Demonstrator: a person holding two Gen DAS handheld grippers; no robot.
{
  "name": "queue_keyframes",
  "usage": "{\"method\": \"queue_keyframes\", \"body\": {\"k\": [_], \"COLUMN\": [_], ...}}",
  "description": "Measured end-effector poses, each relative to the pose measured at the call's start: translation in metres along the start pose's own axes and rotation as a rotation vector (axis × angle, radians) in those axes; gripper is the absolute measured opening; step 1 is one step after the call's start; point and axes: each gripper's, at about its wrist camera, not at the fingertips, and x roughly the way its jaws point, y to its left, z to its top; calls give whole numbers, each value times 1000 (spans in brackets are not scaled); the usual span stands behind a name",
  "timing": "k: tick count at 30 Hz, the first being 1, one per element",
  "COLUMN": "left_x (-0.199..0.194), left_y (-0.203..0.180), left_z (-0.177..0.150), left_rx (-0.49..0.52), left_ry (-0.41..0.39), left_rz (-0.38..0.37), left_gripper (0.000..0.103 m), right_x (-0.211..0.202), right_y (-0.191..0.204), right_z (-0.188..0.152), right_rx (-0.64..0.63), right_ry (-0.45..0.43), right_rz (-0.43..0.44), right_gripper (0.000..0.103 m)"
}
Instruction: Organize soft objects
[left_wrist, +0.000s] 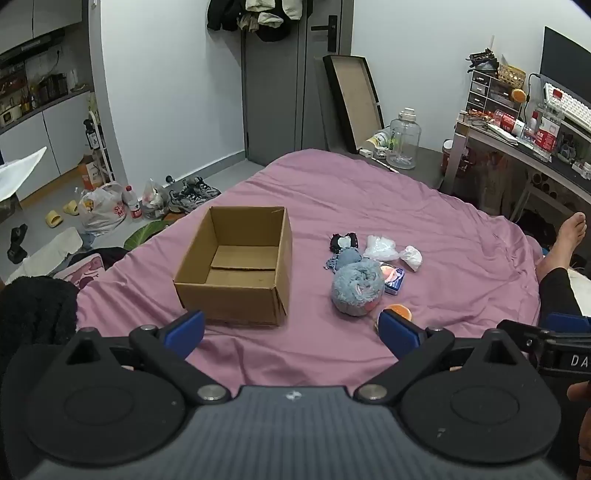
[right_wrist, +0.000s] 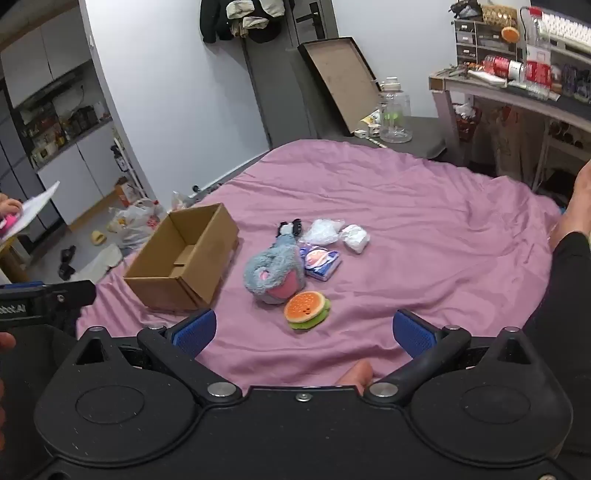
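Note:
An open, empty cardboard box (left_wrist: 236, 264) (right_wrist: 184, 258) stands on the pink bedspread (left_wrist: 369, 206) (right_wrist: 424, 221). To its right lie a fluffy grey-blue plush (left_wrist: 356, 291) (right_wrist: 275, 275), a burger-shaped toy (right_wrist: 306, 309) (left_wrist: 399, 311), a tissue pack (right_wrist: 320, 263) (left_wrist: 393, 280), a black-and-white plush (left_wrist: 344, 242) (right_wrist: 288, 227), a clear bag (left_wrist: 380, 247) (right_wrist: 323, 230) and a white wad (left_wrist: 412, 257) (right_wrist: 354, 237). My left gripper (left_wrist: 291, 332) is open and empty, near the box's front. My right gripper (right_wrist: 304, 332) is open and empty, just short of the burger toy.
The bed's left edge drops to a floor with bags (left_wrist: 101, 208), shoes (left_wrist: 192, 194) and slippers. A cluttered desk (left_wrist: 517, 140) (right_wrist: 517, 88) stands at the right. A water jug (left_wrist: 404, 140) stands beyond the bed. A person's leg and foot (left_wrist: 565, 240) lie at the right edge.

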Motion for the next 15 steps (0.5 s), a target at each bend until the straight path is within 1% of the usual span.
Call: {"method": "queue_keyframes", "body": {"k": [3,7,8,9,12,13,14,15], "left_x": [0,-2,-5,2,3,3,2,2], "left_y": [0,-2,-10,-14,-17,-16,-4,-1], "left_z": [0,1,-3,-9,-10,-10,-6,-4], "left_rx": [-2,6,5,3,0,1,-6,-8], "left_ry": [7,-3,-4,-4,-1,0,8,11], "left_rz": [-5,-2,-1,-3,-15,-18,-32,-38], "left_gripper": [100,100,100,100,100,100,100,100], "right_x": [-1,-3,-3,-1,-1,-1,0,1], "right_y": [4,7,8,6,5,5,6,6], "right_z": [-1,-2,-2,-1,-1,-1,-1,0], "right_rx": [-4,-7,-11,-12,-17,-19,-14,-14], "right_ry": [-5,-5,-1,1,3,3,-2,2], "right_rz": [4,1,-1,1,-7,-12,-10,-9], "right_gripper": [103,103,103,103,103,103,103,103]}}
